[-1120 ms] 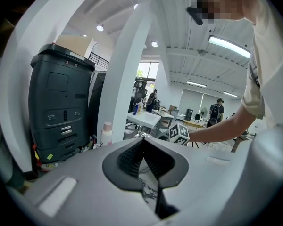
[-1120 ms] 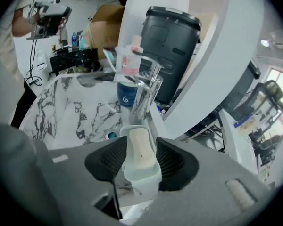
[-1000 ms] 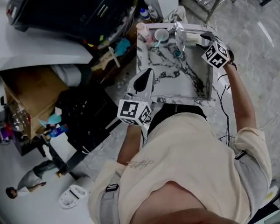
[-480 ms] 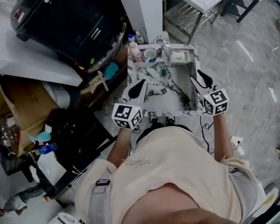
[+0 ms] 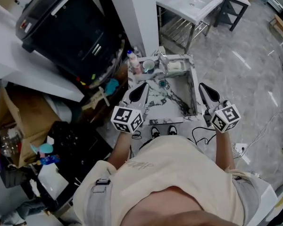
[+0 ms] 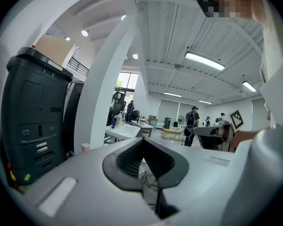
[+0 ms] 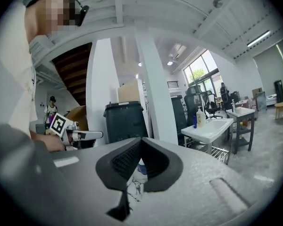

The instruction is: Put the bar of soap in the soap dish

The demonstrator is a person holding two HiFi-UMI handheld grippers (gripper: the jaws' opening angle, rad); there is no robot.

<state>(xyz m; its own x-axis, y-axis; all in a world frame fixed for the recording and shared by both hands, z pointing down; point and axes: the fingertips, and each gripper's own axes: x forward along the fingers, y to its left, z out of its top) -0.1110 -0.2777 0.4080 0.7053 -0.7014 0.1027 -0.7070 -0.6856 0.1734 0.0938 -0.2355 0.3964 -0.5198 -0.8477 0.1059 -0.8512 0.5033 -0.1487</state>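
The marble sink (image 5: 191, 95) stands in front of me on the floor stand. At its back rim, right of the tap (image 5: 162, 59), a pale bar of soap (image 5: 175, 66) lies in what looks like the soap dish; the dish itself is too small to make out. My left gripper (image 5: 143, 87) hovers over the sink's near left edge, shut and empty. My right gripper (image 5: 202, 87) hangs over the near right edge, also shut with nothing in it. The left gripper view (image 6: 142, 142) and the right gripper view (image 7: 140, 142) both show jaws closed together, pointing level across the room.
A cup (image 5: 148, 65) and a pink bottle (image 5: 135, 66) sit at the sink's back left. A big black machine (image 5: 70, 27) and a white pillar (image 5: 134, 18) stand at the left. A white basin table (image 5: 193, 1) is behind. Cardboard box (image 5: 19, 112) and clutter at far left.
The right gripper drew back from the soap dish corner to the sink's near right edge, rising and closing its jaws. The left gripper rose slightly. The head view pulled back.
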